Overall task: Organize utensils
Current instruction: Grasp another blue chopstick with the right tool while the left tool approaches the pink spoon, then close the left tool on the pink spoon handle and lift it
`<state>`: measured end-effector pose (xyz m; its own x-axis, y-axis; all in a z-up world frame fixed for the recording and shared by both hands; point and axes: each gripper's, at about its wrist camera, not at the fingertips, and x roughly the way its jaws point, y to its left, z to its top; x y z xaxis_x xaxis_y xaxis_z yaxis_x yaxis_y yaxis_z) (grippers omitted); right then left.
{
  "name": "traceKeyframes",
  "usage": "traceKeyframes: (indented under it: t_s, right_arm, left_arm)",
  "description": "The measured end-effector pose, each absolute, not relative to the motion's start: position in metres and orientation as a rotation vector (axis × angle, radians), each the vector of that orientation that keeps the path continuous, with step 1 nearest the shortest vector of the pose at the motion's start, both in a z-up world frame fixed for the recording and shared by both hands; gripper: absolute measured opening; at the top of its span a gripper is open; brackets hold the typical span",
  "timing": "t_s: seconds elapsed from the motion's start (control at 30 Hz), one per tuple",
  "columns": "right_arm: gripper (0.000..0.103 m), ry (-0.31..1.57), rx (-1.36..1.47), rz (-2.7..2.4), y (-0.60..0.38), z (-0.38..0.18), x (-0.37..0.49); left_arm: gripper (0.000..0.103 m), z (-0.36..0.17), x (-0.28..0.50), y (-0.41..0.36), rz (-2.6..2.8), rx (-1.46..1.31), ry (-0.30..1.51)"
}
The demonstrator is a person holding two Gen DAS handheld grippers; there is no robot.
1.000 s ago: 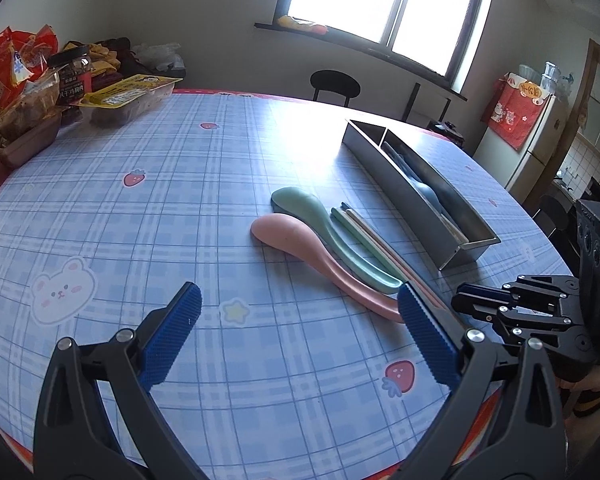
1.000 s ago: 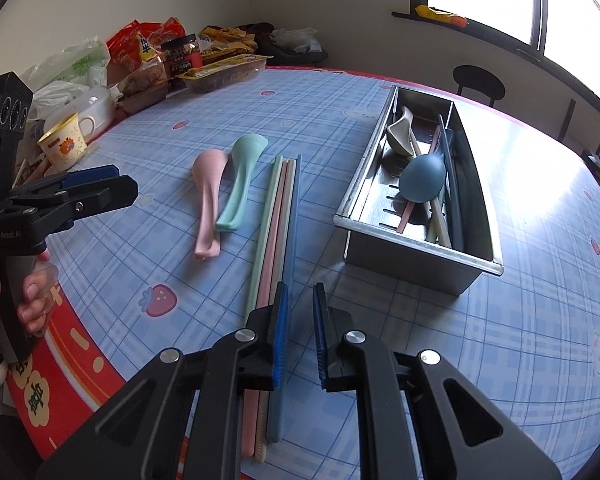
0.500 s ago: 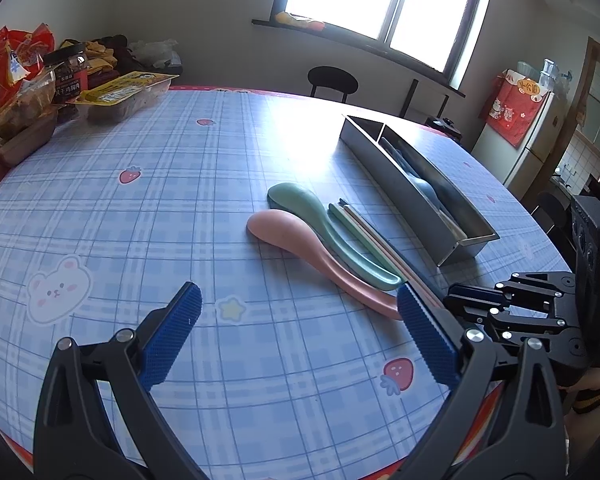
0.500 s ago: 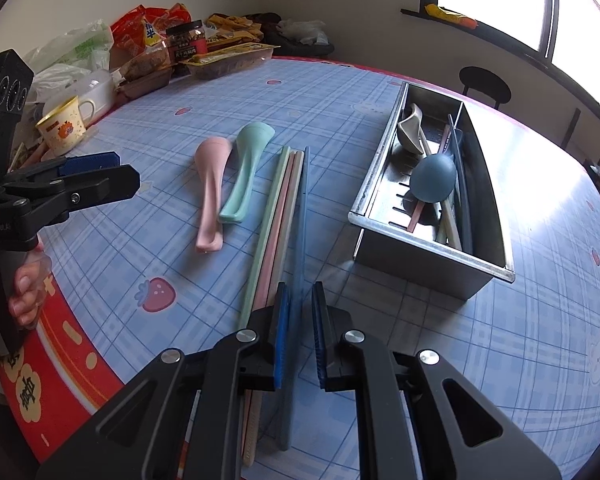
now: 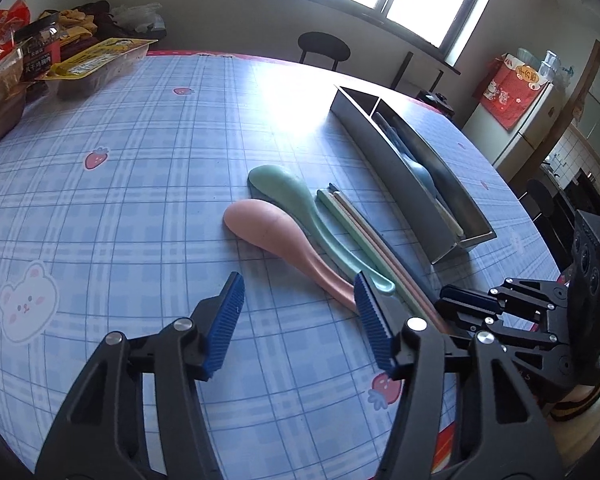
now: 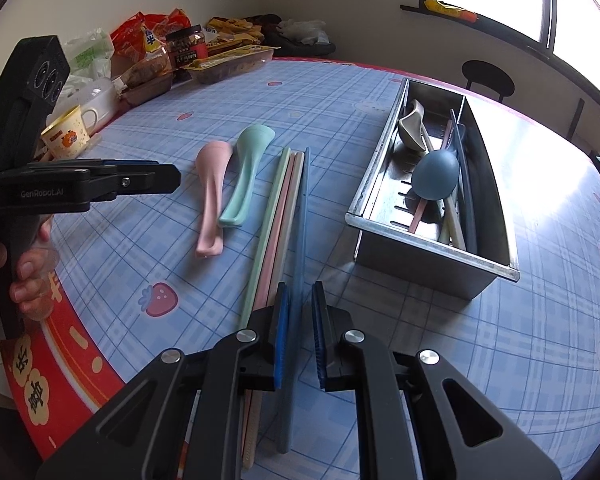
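Straddling the blue chopstick (image 6: 300, 216) lengthwise, the right gripper (image 6: 299, 332) holds narrow fingers about it, nearer than the wide-open left gripper (image 5: 298, 322).

Near ends of the chopsticks (image 6: 278, 216) hidden under the right gripper (image 6: 299, 332), pink spoon (image 5: 284, 244) handle tip behind a left gripper (image 5: 300, 320) finger, tray (image 5: 404, 184) contents mostly masked by its wall, jar (image 6: 186, 46) label too small to read
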<state>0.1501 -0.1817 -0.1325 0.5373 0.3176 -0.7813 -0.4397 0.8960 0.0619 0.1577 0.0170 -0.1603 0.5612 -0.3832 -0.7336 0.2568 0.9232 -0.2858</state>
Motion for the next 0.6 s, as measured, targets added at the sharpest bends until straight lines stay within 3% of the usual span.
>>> traceKeyframes:
  t_s: [0.27, 0.43, 0.6]
  right_arm:
    - [0.012, 0.899, -0.134, 0.461, -0.185, -0.132, 0.151]
    - [0.012, 0.9, -0.123, 0.468, -0.186, -0.132, 0.152]
    - [0.012, 0.902, -0.115, 0.473, -0.187, -0.132, 0.153]
  left_arm:
    - [0.044, -0.172, 0.177, -0.006, -0.318, -0.104, 0.941]
    - [0.041, -0.174, 0.184, -0.015, -0.292, -0.057, 0.927]
    - [0.025, -0.175, 0.193, -0.018, -0.312, -0.056, 0.919]
